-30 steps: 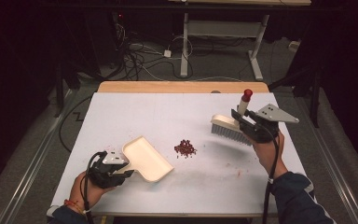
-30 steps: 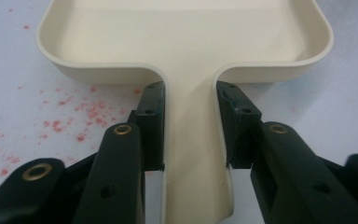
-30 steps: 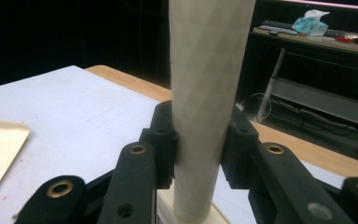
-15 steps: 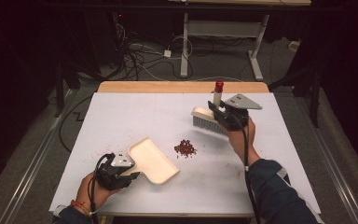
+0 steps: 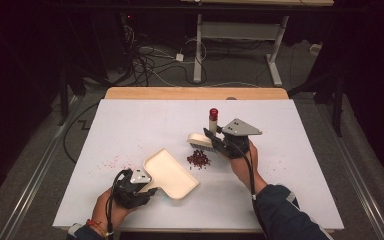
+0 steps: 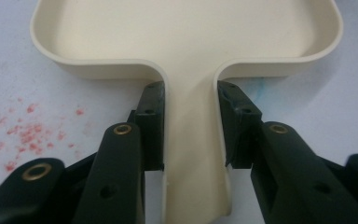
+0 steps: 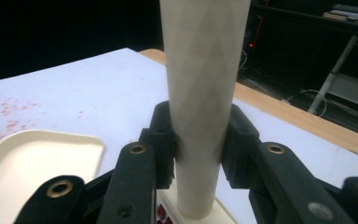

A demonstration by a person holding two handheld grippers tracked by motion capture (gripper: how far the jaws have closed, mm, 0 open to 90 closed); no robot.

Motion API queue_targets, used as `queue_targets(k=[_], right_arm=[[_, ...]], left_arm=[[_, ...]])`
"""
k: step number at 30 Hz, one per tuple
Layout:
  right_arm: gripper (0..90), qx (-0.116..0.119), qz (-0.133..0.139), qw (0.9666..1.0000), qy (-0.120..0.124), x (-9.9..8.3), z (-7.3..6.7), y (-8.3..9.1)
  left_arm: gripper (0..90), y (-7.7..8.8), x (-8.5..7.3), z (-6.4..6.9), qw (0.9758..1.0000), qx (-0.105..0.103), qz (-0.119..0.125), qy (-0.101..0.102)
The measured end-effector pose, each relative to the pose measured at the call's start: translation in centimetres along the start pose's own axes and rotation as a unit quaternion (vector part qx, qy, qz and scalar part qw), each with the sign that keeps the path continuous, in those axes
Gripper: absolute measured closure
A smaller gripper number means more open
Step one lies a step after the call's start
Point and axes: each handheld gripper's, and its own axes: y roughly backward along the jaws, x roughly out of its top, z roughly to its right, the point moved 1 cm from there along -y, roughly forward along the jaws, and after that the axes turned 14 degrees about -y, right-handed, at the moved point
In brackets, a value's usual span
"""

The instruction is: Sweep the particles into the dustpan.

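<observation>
A cream dustpan (image 5: pixel 172 172) lies flat on the white table (image 5: pixel 130 125), its mouth toward a small pile of dark red crumbs (image 5: pixel 198 159). My left gripper (image 5: pixel 147 191) is shut on the dustpan's handle (image 6: pixel 193 140) at the near left. A cream brush (image 5: pixel 201 141) with a red-capped upright handle (image 5: pixel 213 119) hovers just behind the crumbs. Around that handle (image 7: pixel 203 93) my right gripper (image 5: pixel 215 140) is shut, bristles pointing down.
Faint red stains (image 5: pixel 112 162) mark the table left of the dustpan. A wooden strip (image 5: pixel 195 93) runs along the table's far edge. Beyond it are cables (image 5: pixel 145 55) and a desk frame (image 5: pixel 240 35) on the floor.
My right gripper has carried the brush left and down, from the right side of the table to just behind the crumbs. The dustpan has slid a little toward the crumbs.
</observation>
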Motion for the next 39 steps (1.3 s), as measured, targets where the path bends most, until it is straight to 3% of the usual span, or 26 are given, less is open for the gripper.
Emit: queue_targets(k=[5,8,20,25,31,39], right_arm=[[69.5,0.002,-0.005,1.0,0.001,-0.5,-1.3,0.5],[69.6,0.003,-0.006,0.9999,-0.013,-0.7,-2.0,0.7],[69.3,0.003,-0.008,0.9998,-0.016,-1.3,-4.4,1.3],[69.1,0.006,-0.011,0.9999,0.0,-1.6,-5.8,1.5],[69.6,0.028,-0.014,0.9995,0.001,-1.6,-7.3,1.9],[70.0,0.047,-0.016,0.9987,0.009,-1.7,-8.0,2.3]], left_arm=[[63.3,-0.9,0.9,0.7,0.9998,0.008,-0.003,0.015],[63.3,-1.1,1.2,0.9,0.9997,0.011,-0.003,0.022],[63.3,-2.6,3.1,2.2,0.9993,0.023,-0.005,0.028],[63.2,-3.1,3.6,2.4,0.999,0.023,-0.003,0.037],[63.2,-3.5,3.9,2.1,0.999,0.022,0.0,0.04],[63.2,-3.6,3.8,1.8,0.9992,0.018,0.004,0.035]])
